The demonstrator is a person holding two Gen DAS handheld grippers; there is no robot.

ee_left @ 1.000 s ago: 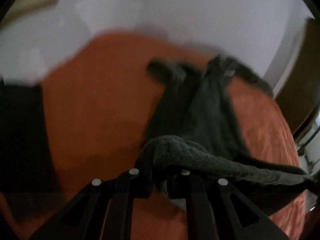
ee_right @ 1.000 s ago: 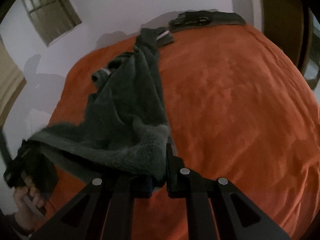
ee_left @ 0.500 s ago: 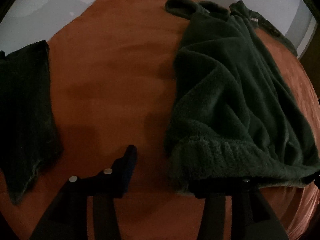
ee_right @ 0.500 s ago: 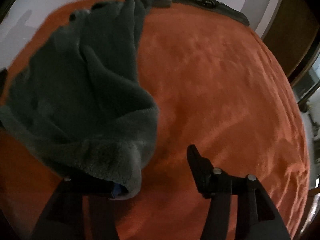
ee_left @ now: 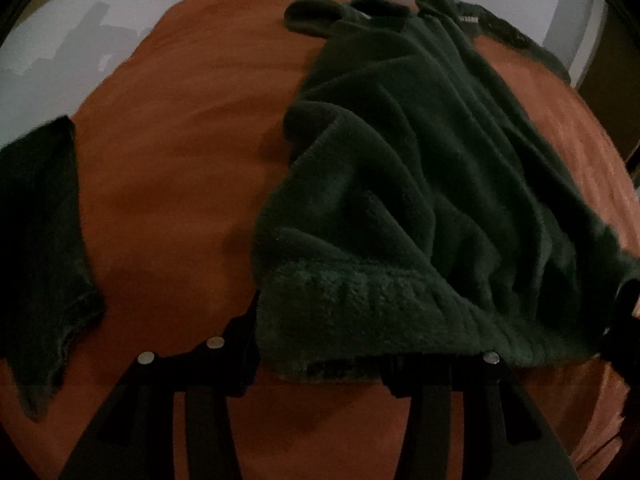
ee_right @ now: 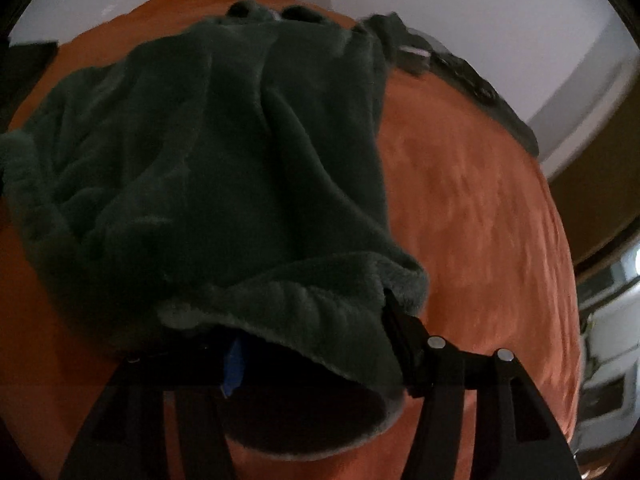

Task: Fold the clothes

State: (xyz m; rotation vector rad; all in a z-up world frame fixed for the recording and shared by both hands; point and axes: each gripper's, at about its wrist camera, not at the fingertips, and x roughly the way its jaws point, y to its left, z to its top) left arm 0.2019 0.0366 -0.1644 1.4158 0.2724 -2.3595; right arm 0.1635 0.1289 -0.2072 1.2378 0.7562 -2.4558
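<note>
A dark green fleece garment (ee_left: 420, 184) lies spread lengthwise on the orange bed cover (ee_left: 180, 160), with its thick hem nearest me. My left gripper (ee_left: 320, 354) is open and wide. Its left finger (ee_left: 236, 344) rests bare on the cover, and the hem drapes over the right one. In the right wrist view the same fleece (ee_right: 224, 152) fills the left half. My right gripper (ee_right: 316, 350) is open too. Its right finger (ee_right: 404, 340) shows at the hem's corner, while the left finger, marked with blue tape, sits under the cloth.
Another dark garment (ee_left: 36, 240) lies flat at the left edge of the bed. A dark strip of clothing (ee_right: 480, 88) lies along the far edge near the white wall. Bare orange cover (ee_right: 480, 220) stretches to the right of the fleece, and a white appliance (ee_right: 608, 340) stands beyond it.
One second ago both grippers were shut on the hem with the fleece held up. Both have since opened, and the fleece now lies on the bed with its hem draped over the fingers.
</note>
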